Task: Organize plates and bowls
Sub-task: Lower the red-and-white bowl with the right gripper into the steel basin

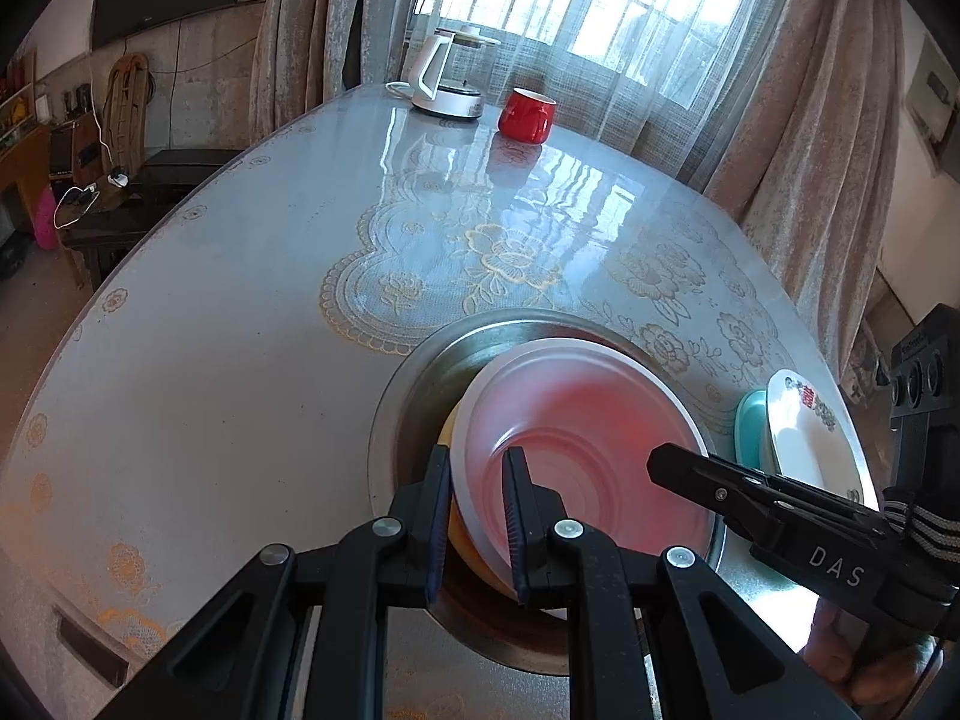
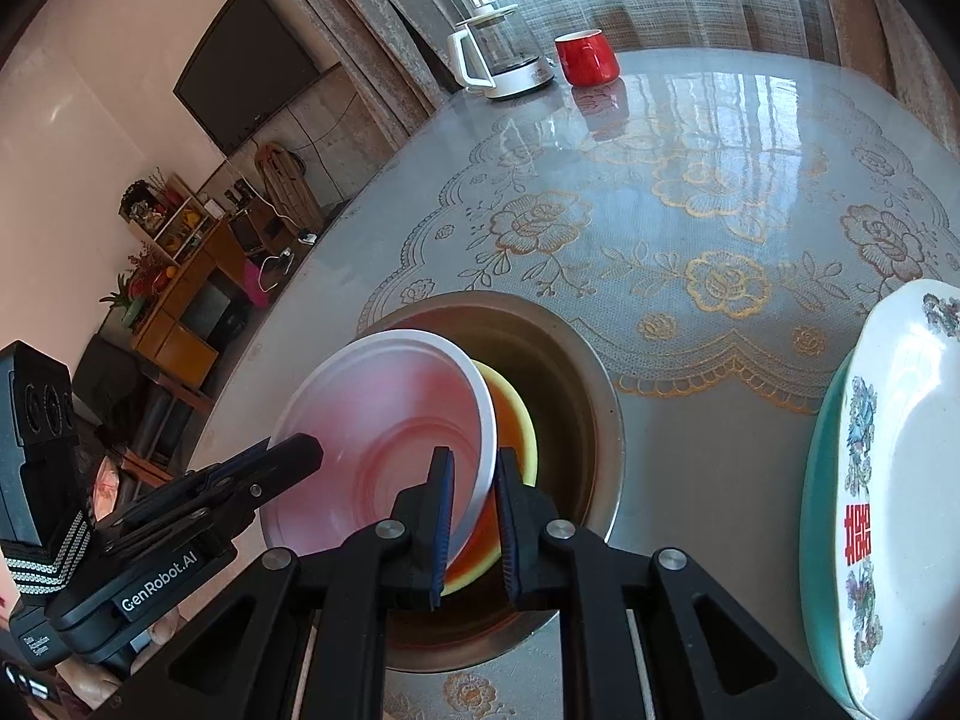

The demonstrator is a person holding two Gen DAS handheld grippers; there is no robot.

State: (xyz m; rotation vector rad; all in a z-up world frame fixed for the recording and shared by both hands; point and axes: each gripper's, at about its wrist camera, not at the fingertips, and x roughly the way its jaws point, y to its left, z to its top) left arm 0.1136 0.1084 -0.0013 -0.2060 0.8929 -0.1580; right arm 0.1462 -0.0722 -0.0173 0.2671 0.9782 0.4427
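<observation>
A translucent pink-white plastic bowl point(image 1: 576, 450) tilts inside a large steel basin point(image 1: 408, 396) sunk in the table, over a yellow bowl point(image 2: 516, 414). My left gripper point(image 1: 477, 516) has its fingers on either side of the pink bowl's near-left rim, closed on it. My right gripper point(image 2: 474, 516) straddles the same bowl's point(image 2: 384, 420) right rim, jaws close to it. A white flowered plate point(image 2: 900, 480) rests on a teal plate point(image 2: 822, 480) at the right.
A red mug point(image 1: 527, 114) and a white kettle point(image 1: 444, 78) stand at the table's far edge by the curtained window. The table point(image 1: 240, 330) has a glossy lace-patterned cover. Chairs and shelves lie beyond the left edge.
</observation>
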